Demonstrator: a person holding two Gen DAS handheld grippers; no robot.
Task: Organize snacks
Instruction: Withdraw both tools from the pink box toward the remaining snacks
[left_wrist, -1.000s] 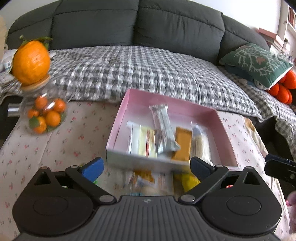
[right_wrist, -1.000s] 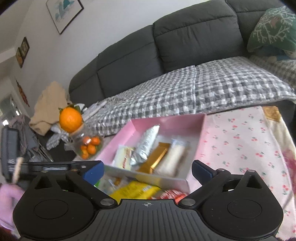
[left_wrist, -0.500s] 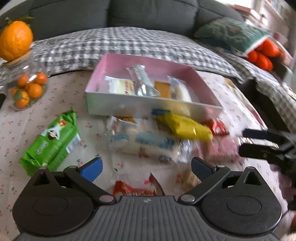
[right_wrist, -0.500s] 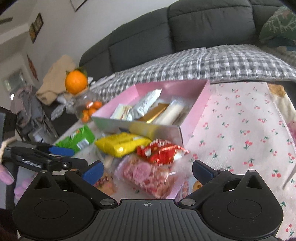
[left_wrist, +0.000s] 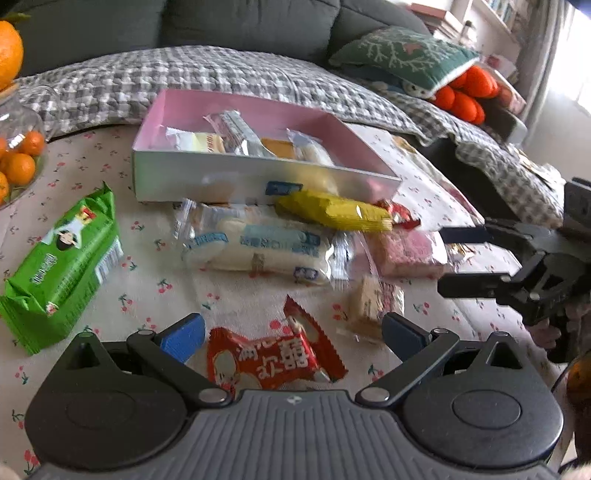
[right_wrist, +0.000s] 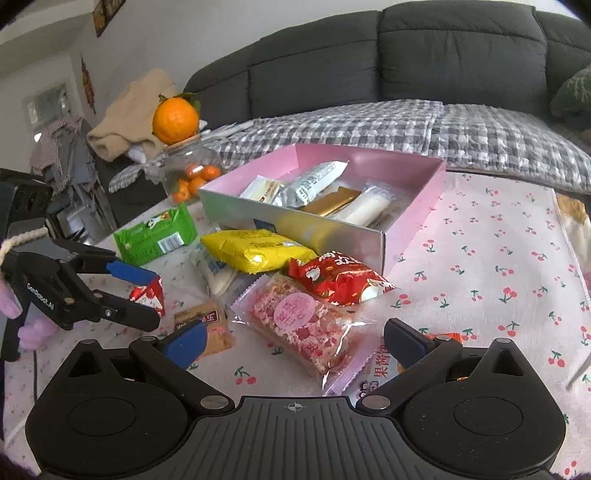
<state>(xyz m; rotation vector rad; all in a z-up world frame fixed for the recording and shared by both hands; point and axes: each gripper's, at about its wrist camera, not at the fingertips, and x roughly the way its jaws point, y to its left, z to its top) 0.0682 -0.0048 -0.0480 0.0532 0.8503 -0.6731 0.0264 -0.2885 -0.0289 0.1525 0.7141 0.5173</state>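
Observation:
A pink box (left_wrist: 258, 177) (right_wrist: 295, 225) with several wrapped snacks inside stands on the cherry-print tablecloth. Loose snacks lie in front of it: a green pack (left_wrist: 62, 266) (right_wrist: 155, 234), a yellow pack (left_wrist: 332, 210) (right_wrist: 255, 249), a long white pack (left_wrist: 258, 251) and a small biscuit (left_wrist: 373, 302). My left gripper (left_wrist: 293, 338) is open, low over a red packet (left_wrist: 273, 354) that lies between its fingers. My right gripper (right_wrist: 295, 343) is open around a pink clear-wrapped snack (right_wrist: 299, 321), with another red packet (right_wrist: 340, 280) just beyond it.
A glass jar of small oranges (right_wrist: 192, 173) with a big orange (right_wrist: 175, 120) on top stands left of the box. A grey sofa with a checked blanket (left_wrist: 184, 74) and a green cushion (left_wrist: 402, 55) lies behind. The table's right edge (right_wrist: 576, 258) is near.
Both grippers have drawn back from the box and dropped lower toward the loose snacks in front of it. The red packet and the pink snack now lie between their fingers.

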